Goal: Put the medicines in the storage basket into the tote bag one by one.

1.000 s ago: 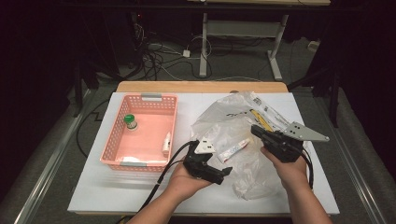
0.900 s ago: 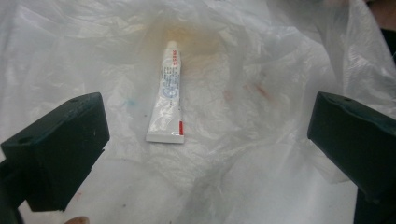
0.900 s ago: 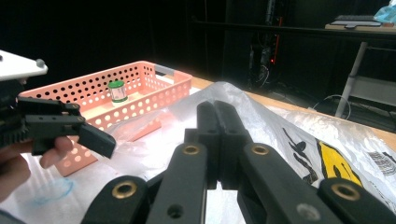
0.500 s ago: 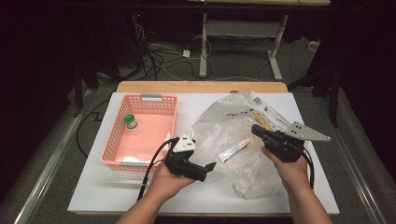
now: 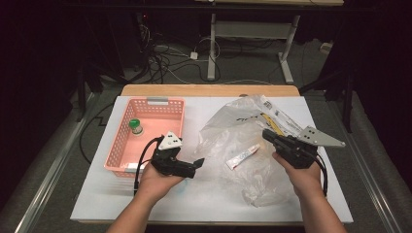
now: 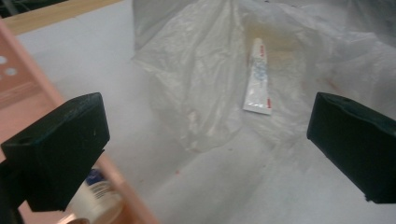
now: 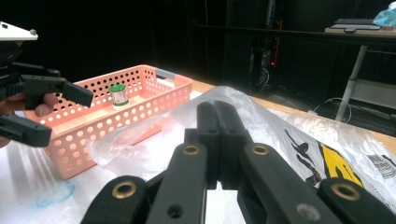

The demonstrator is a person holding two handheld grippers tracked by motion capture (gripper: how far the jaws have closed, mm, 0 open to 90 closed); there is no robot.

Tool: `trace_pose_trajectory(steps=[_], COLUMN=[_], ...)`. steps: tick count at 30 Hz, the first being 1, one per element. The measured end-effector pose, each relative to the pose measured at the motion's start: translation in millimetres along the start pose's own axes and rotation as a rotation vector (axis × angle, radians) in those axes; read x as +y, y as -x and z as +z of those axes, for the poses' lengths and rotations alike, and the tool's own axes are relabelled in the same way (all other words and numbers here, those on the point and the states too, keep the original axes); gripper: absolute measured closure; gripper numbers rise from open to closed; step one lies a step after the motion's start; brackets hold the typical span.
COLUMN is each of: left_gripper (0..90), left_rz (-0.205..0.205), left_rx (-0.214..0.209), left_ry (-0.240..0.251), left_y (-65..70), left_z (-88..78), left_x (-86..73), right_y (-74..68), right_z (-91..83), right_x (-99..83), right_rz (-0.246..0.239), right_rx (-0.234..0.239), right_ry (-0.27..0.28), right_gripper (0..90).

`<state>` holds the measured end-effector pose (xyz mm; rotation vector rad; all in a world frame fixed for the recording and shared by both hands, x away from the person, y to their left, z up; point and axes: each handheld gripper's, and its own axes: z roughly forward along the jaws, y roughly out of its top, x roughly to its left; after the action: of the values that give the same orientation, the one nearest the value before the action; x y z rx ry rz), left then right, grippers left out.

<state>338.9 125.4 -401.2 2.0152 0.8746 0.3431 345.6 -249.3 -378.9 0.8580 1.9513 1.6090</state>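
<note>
A crumpled clear plastic bag lies on the white table, with a white toothpaste tube inside it. My right gripper is shut on the bag's right edge, and the film rises around its closed jaws. My left gripper hovers by the near right corner of the pink basket. It points at the bag, open with nothing between its jaws. From the left gripper the tube lies ahead under the film.
The basket holds a green-capped bottle and a white tube with a blue label. Printed yellow-and-black packaging lies under the bag's far side. Cables, table legs and dark floor lie beyond the wooden far edge.
My left gripper has drawn back to the left, away from the bag and up beside the basket. The right gripper and the bag have stayed where they were.
</note>
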Motion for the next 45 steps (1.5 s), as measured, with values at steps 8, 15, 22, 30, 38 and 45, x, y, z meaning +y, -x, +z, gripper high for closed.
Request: trace_pose_trajectory(steps=[8,15,22,30,38,45], left_gripper=[0.0,0.0,0.0,0.0,0.0,0.0], left_rz=[-0.051,-0.105,-0.127,-0.16,-0.186,-0.202], left_rx=[0.039,0.061,0.082,0.127,0.184,0.213], left_ry=[0.0,0.006,0.014,0.024,0.012,0.007], left_y=[-21.8,-42.8,-57.2,-75.7,-92.7,-103.4], left_z=[-11.2,-21.9,-33.3,-47.9,-60.6,-70.0], left_x=[-5.7,-12.6,-17.3,-24.6,-34.8,-40.7], right_y=[-0.4,0.0,0.7,1.3,1.0,1.1], right_z=[-1.3,-2.0,-1.5,-1.8,-1.3,-1.2], right_x=[1.5,1.4,0.6,0.6,0.2,-0.1], right_rz=[-0.002,0.002,0.003,0.002,-0.002,-0.001], right_rx=[0.001,-0.003,-0.006,-0.007,-0.007,-0.007], right_ry=[0.005,0.006,0.003,0.004,0.001,0.0], right_gripper=[90.0,90.0,90.0,90.0,90.0,90.0])
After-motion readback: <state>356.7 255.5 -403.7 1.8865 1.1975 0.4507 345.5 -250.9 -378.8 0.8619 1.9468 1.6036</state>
